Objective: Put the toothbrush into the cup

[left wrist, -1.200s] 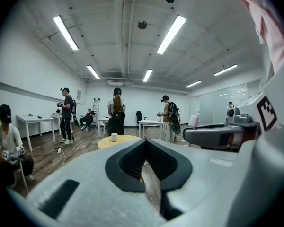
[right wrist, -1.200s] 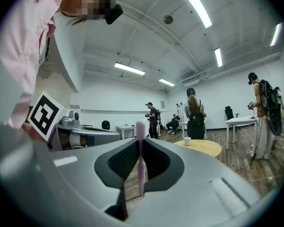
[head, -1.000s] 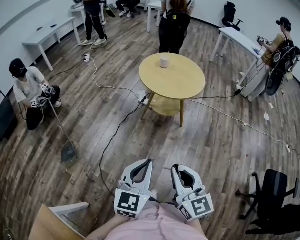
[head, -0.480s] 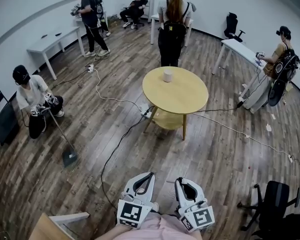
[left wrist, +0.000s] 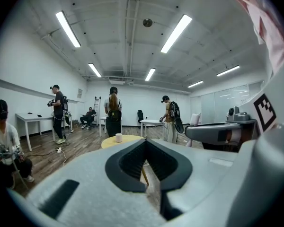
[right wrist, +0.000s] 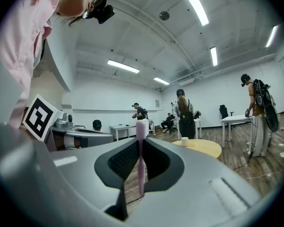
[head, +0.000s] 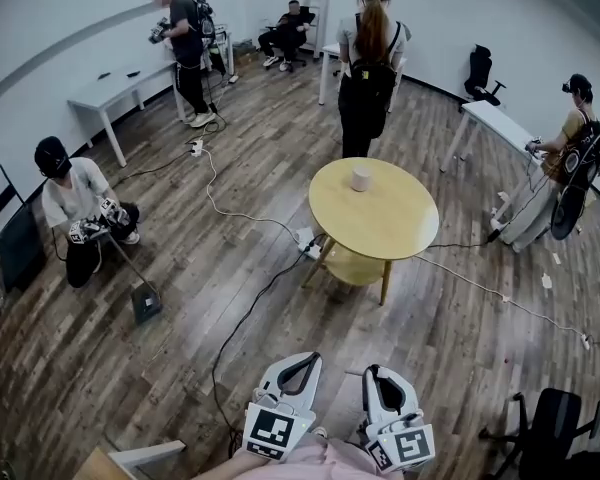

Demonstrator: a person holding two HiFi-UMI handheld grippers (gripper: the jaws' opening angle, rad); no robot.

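A white cup (head: 361, 178) stands on the far side of a round yellow table (head: 380, 223), well ahead of me across the wooden floor. Both grippers are held low against my body. My right gripper (head: 374, 374) is shut on a pink toothbrush (right wrist: 140, 155), which stands upright between its jaws in the right gripper view. That view shows the cup (right wrist: 184, 141) and table (right wrist: 206, 148) far off to the right. My left gripper (head: 304, 362) is shut with nothing in it, and its view shows the cup (left wrist: 119, 137) small in the distance.
A person (head: 370, 58) stands just behind the table. Another person (head: 75, 203) crouches at the left with a floor tool. Cables (head: 245, 303) run over the floor toward the table. A black chair (head: 545, 428) is at the lower right, white desks (head: 115, 93) along the walls.
The head view has shifted: the table and cup now sit further right and lower in the picture. Both grippers stay low by my body, the toothbrush still held.
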